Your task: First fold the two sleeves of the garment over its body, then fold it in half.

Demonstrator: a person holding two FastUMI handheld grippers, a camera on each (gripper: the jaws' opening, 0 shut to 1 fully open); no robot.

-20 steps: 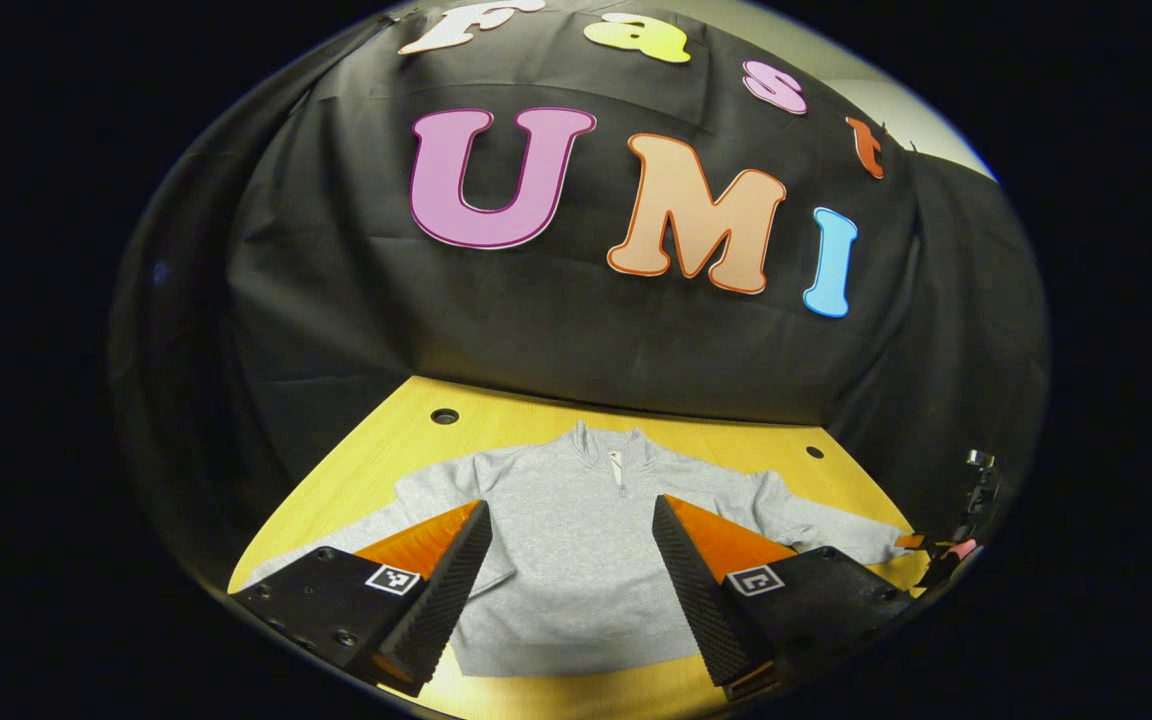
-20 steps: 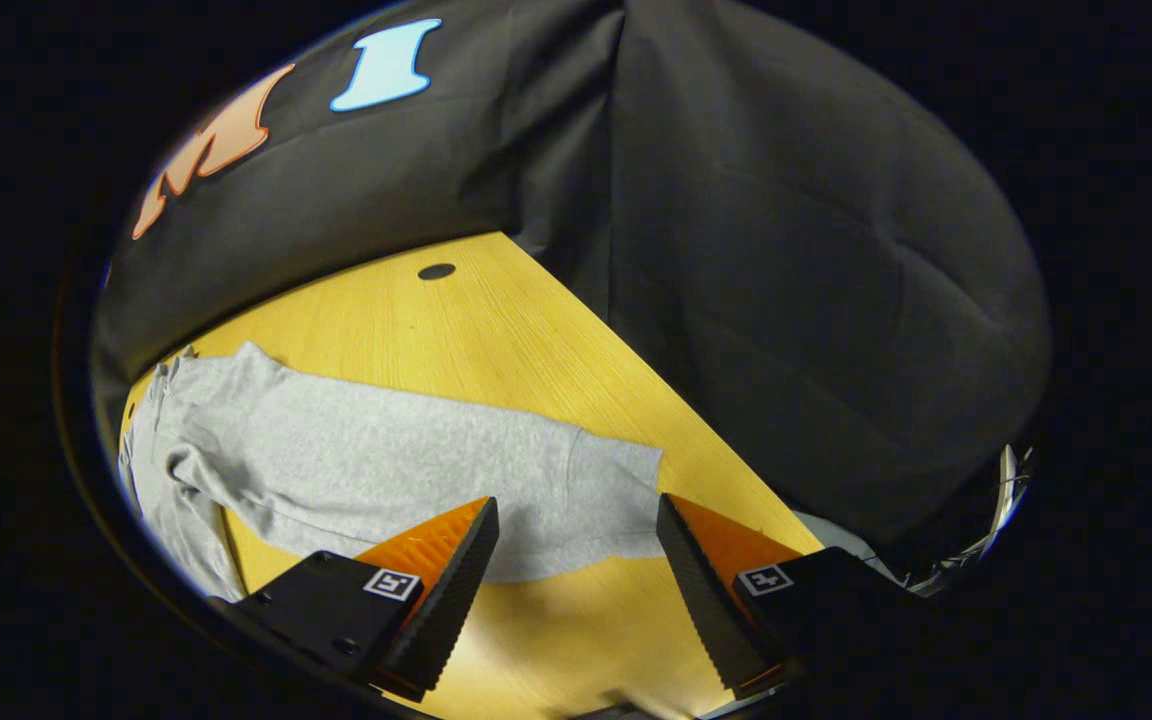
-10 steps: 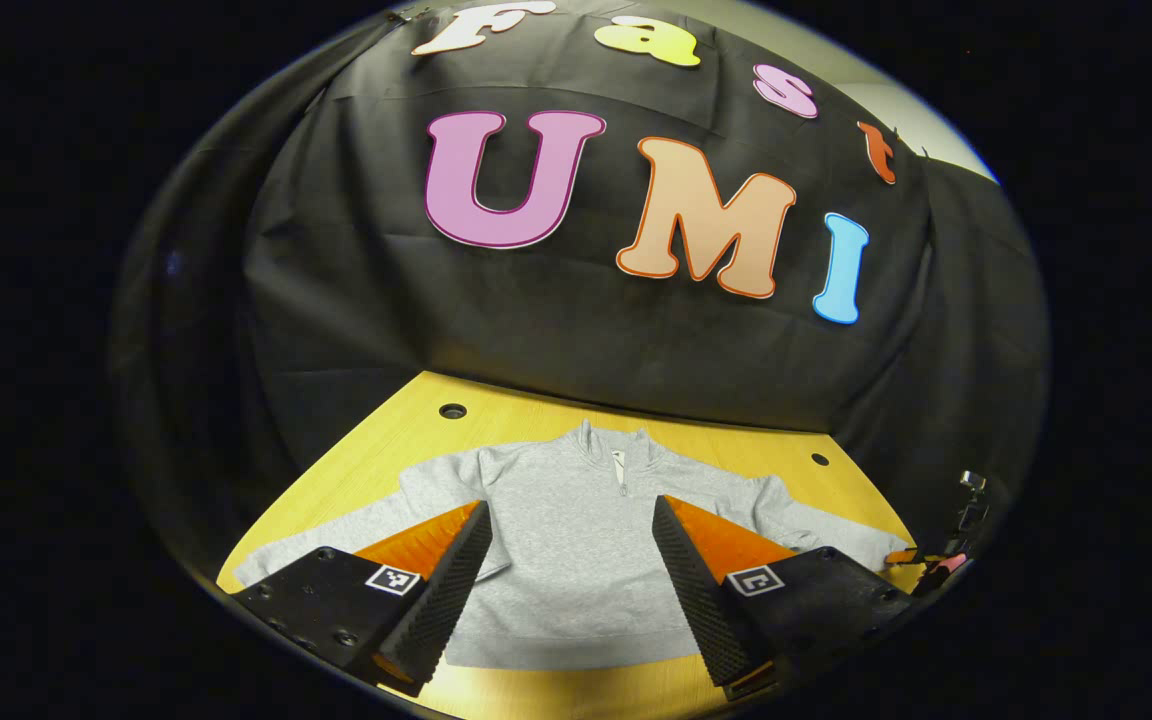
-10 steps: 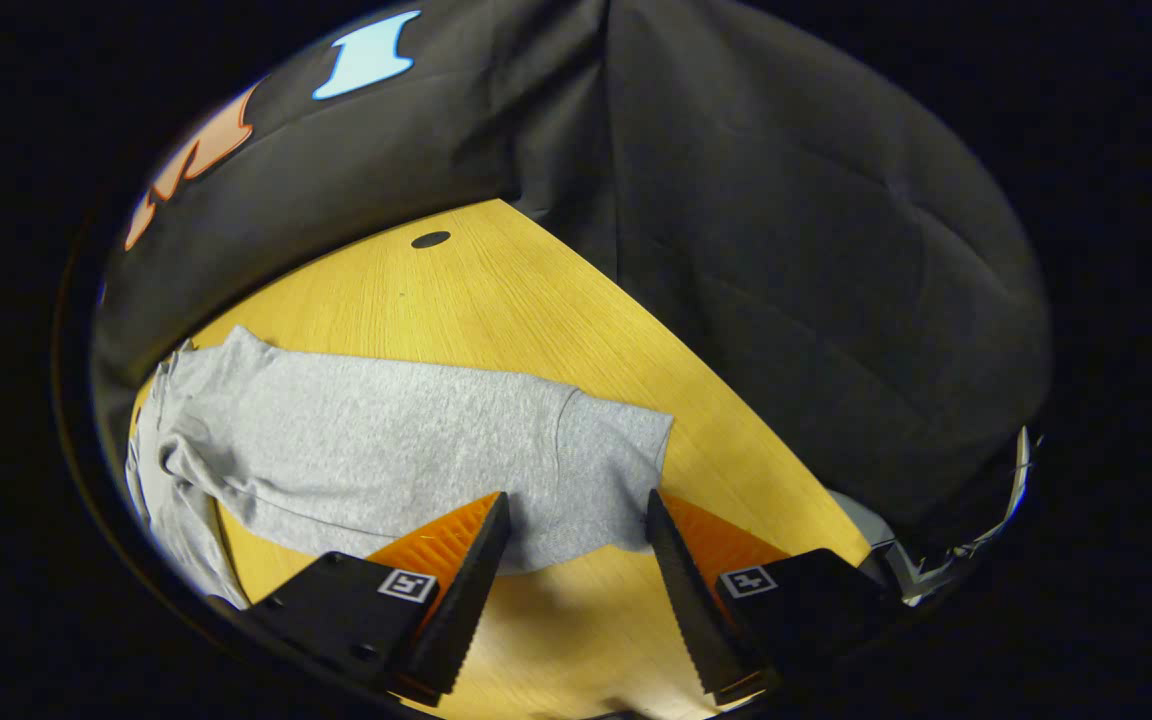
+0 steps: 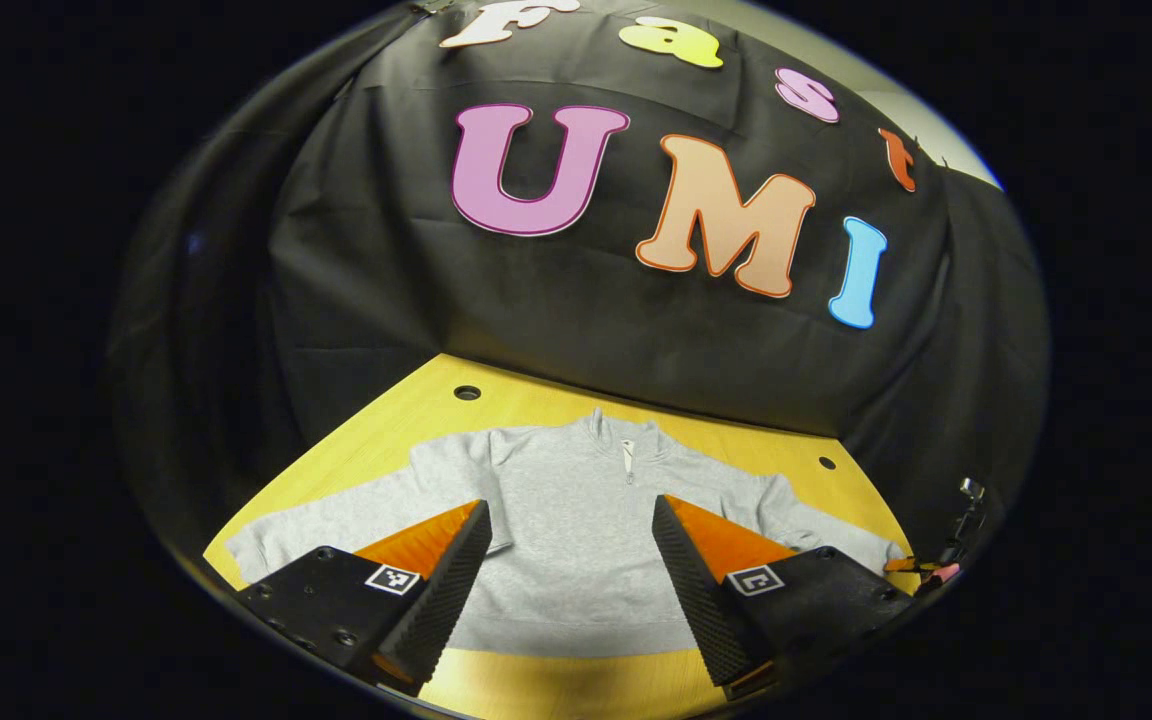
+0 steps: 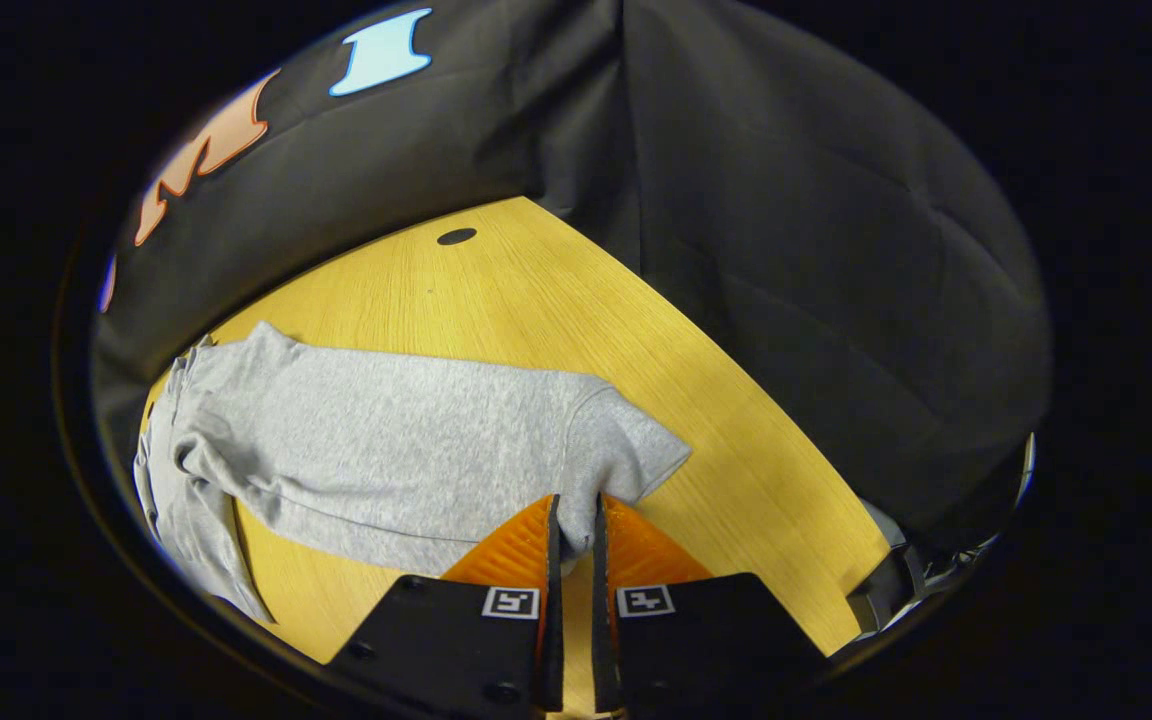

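The grey pullover (image 5: 576,530) lies flat and face up on the yellow worktop (image 5: 406,420), collar toward the booth wall, both sleeves out to the sides, so no fold is done yet. The right hand-held gripper (image 6: 573,505) has its fingers nearly pressed together, pinching the near edge of the right sleeve cuff (image 6: 626,450) right at its tips.

Biggest worry from here, I'd say: that pinch looks shallow, just the hem of the cuff. If the sleeve gets lifted and swung over the body fast, the knit could slip out halfway and land crumpled. It might also have only the top layer, so the sleeve would twist instead of folding clean. Dragging low could pull the whole garment off square too.

The left hand-held gripper (image 5: 571,545) hangs above the garment's lower body with its fingers spread wide, holding nothing, so nothing is pinning the body down.

What the views give you: the left gripper view has the whole pullover, zip collar, both sleeves, plus the other hand-held gripper small at far right. The right gripper view has the actual pinch on the cuff up close, and the bare worktop beyond it.
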